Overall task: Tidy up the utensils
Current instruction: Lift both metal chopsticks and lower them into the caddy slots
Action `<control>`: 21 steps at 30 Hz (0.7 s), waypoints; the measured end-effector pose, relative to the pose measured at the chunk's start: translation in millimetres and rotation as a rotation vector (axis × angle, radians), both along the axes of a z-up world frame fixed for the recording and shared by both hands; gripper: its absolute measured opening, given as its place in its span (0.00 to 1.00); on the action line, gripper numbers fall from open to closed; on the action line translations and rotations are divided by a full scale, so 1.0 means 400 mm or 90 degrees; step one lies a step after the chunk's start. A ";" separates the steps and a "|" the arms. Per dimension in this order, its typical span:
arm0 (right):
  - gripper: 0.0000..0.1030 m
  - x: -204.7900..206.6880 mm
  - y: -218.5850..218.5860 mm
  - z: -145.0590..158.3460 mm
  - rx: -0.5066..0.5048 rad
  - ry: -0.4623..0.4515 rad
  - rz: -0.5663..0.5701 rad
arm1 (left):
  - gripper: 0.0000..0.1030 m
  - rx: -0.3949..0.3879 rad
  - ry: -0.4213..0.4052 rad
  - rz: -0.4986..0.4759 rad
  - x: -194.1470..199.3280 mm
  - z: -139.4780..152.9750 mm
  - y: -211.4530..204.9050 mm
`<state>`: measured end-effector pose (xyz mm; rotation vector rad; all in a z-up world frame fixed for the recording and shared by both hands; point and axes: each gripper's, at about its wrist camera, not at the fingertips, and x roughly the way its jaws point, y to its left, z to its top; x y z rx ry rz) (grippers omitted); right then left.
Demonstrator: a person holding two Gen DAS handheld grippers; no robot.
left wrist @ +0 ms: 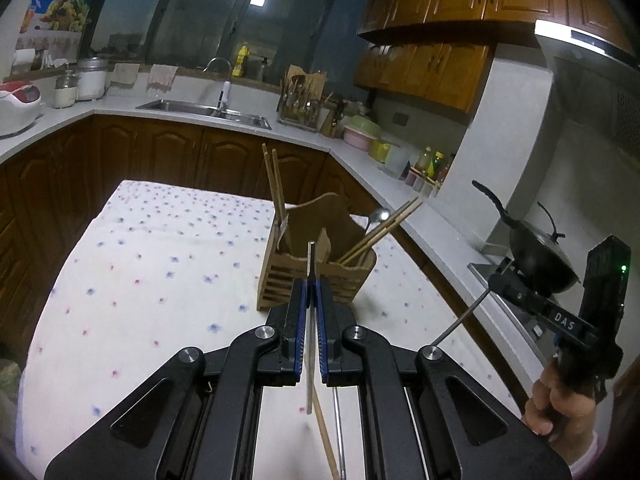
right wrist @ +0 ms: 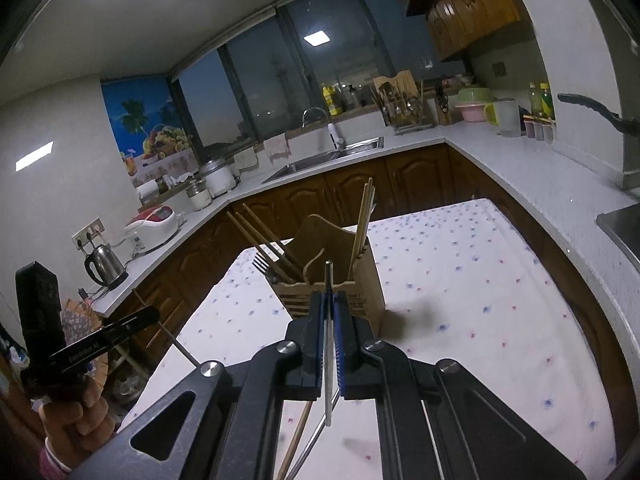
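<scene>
A wooden utensil holder (left wrist: 316, 276) (right wrist: 340, 256) stands on a table with a white flowered cloth (left wrist: 160, 260) (right wrist: 480, 300). Wooden chopsticks (left wrist: 276, 188) and a spoon (left wrist: 379, 215) stick out of it, and a fork (right wrist: 264, 268) leans at its side. My left gripper (left wrist: 310, 284) is shut on a thin metal stick (left wrist: 310, 256), just short of the holder. My right gripper (right wrist: 329, 296) is shut on a similar metal stick (right wrist: 328, 276), also close to the holder. Under the jaws a wooden chopstick (left wrist: 326, 440) (right wrist: 296, 440) and a metal rod (left wrist: 340, 436) (right wrist: 316, 436) lie on the cloth.
A hand (left wrist: 560, 404) (right wrist: 76, 420) holds each gripper's handle at the picture's edge. A counter with a sink (left wrist: 208, 111) wraps around the table. A black wok (left wrist: 540, 256) sits on the stove; a kettle (right wrist: 106, 266) and rice cooker (right wrist: 154, 226) stand opposite.
</scene>
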<state>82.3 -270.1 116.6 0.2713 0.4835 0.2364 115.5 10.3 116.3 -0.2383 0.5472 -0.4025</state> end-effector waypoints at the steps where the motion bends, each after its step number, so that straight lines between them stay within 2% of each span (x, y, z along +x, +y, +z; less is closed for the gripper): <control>1: 0.05 0.004 -0.001 0.003 0.000 -0.001 0.000 | 0.04 -0.001 -0.002 0.000 0.006 0.005 -0.004; 9: 0.05 0.051 -0.010 0.046 -0.003 -0.025 -0.003 | 0.04 -0.010 -0.046 0.002 0.060 0.076 -0.016; 17: 0.05 0.122 -0.017 0.159 -0.014 -0.100 -0.020 | 0.04 -0.018 -0.131 0.022 0.142 0.196 -0.033; 21: 0.04 0.166 -0.015 0.211 -0.013 -0.134 -0.033 | 0.04 -0.022 -0.156 0.040 0.202 0.232 -0.046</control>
